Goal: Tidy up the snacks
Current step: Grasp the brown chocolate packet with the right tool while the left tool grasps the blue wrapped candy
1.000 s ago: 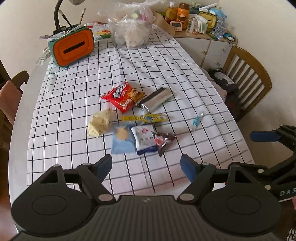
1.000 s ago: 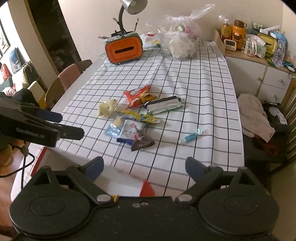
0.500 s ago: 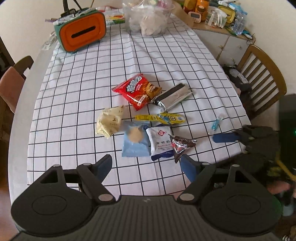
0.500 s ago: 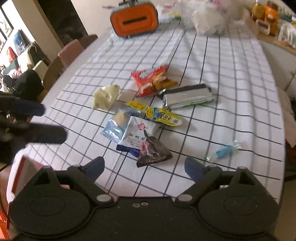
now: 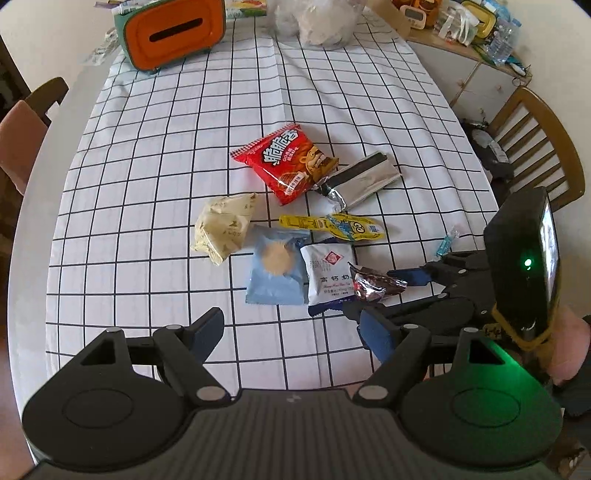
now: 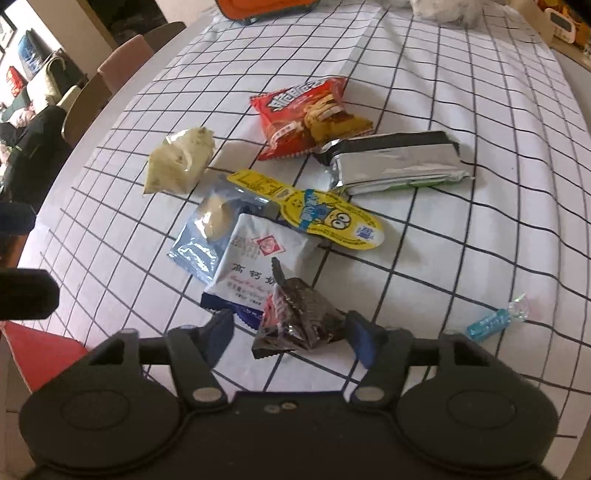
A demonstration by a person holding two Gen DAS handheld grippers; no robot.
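Observation:
Several snack packets lie on the checked tablecloth [image 5: 147, 166]: a red bag [image 5: 286, 162], a silver pack [image 5: 360, 181], a yellow strip [image 5: 332, 225], a cream wrapper [image 5: 223, 229], a light blue packet [image 5: 275, 269], a white packet [image 5: 328, 273] and a dark brown wrapper [image 5: 373, 286]. My right gripper [image 6: 291, 336] is open, its fingers either side of the dark brown wrapper [image 6: 295, 321]. It also shows in the left wrist view [image 5: 380, 291]. My left gripper [image 5: 291, 328] is open and empty above the table's near edge.
A small blue candy [image 5: 445, 243] lies at the right, also in the right wrist view [image 6: 495, 321]. An orange tissue box [image 5: 173, 33] and a plastic bag [image 5: 317, 18] stand at the far end. Chairs stand at the left [image 5: 22, 140] and right [image 5: 543, 147].
Both grippers moved forward and down toward the snacks. My right gripper has come in around the dark brown wrapper, which now sits between its open fingers.

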